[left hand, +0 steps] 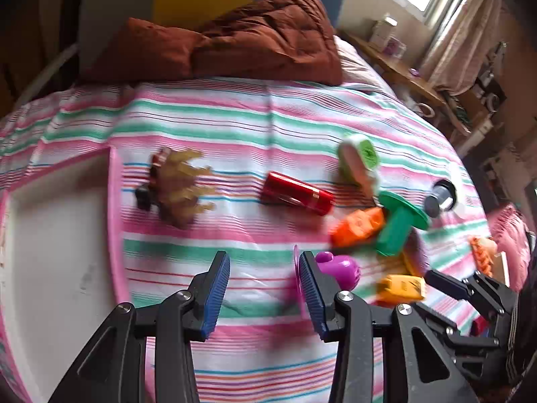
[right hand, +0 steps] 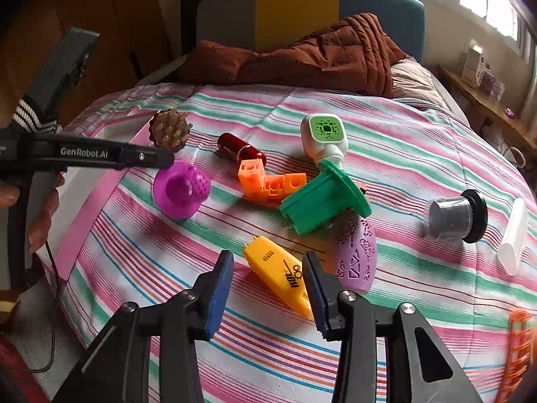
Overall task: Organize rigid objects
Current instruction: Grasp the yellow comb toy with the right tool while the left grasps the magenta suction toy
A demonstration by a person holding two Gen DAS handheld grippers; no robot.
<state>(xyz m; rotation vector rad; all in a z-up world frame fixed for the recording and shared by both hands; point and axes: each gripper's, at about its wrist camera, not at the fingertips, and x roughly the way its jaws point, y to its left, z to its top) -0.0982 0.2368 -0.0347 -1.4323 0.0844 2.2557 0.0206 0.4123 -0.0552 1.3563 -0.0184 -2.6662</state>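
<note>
Plainly, hard plastic toys lie scattered on a bed (right hand: 419, 141) under a cotton sheet striped pink, green and white. Low in the right wrist view, the right claw (right hand: 268, 288) stands wide and empty, its ribbed blue pads either side of a glossy yellow wedge-shaped piece (right hand: 280, 272) printed in black with letters I cannot read and small gears. Just right of it lies a matte lilac oval (right hand: 355, 255) cut with triangular openwork. Toward the centre sit an orange block of joined cubes (right hand: 268, 184), touching a green flanged peg (right hand: 322, 198), and above them a white bottle-like piece with a green perforated face (right hand: 324, 132). A shiny dark red cylinder (right hand: 240, 149) lies left of that. A magenta knob with a bumpy dome (right hand: 183, 188) sits at centre left, a brown studded ball (right hand: 171, 129) beyond it. A grey cylinder on a black disc (right hand: 456, 215) rests at right.

The left claw (left hand: 265, 299) also gapes wide, holding nothing; its side reads "GenRobot.AI". A white tray with a pink rim (left hand: 114, 201) fills the left of the left wrist view.
</note>
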